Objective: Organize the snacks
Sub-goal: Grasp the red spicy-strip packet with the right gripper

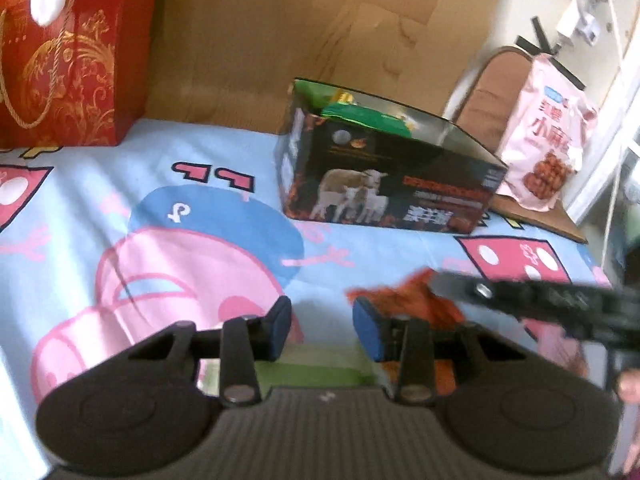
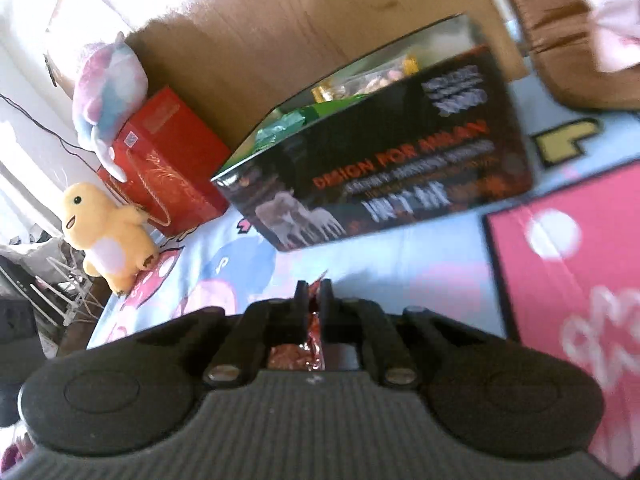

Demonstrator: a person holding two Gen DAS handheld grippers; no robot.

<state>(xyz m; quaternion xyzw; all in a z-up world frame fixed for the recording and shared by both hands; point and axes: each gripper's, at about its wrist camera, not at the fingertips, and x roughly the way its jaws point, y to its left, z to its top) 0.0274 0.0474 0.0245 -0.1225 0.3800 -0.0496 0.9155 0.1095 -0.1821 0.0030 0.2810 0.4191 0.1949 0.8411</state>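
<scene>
A black open-topped box (image 1: 392, 184) with sheep printed on it stands on the cartoon bedsheet and holds green and gold snack packs (image 1: 360, 114). It also shows in the right wrist view (image 2: 384, 152). My left gripper (image 1: 322, 330) is open and empty, low over the sheet. My right gripper (image 2: 314, 300) is shut on a red-orange snack packet (image 2: 312, 344), held above the sheet in front of the box. In the left wrist view the right gripper's arm (image 1: 540, 300) comes in from the right with the blurred orange packet (image 1: 404, 300).
A red gift bag (image 1: 64, 60) stands at the back left. A pink snack bag (image 1: 548, 136) leans on a brown item at the back right. A yellow plush toy (image 2: 108, 236) and a pastel plush (image 2: 108, 84) sit by the gift bag. A cardboard sheet (image 1: 300, 32) lines the back.
</scene>
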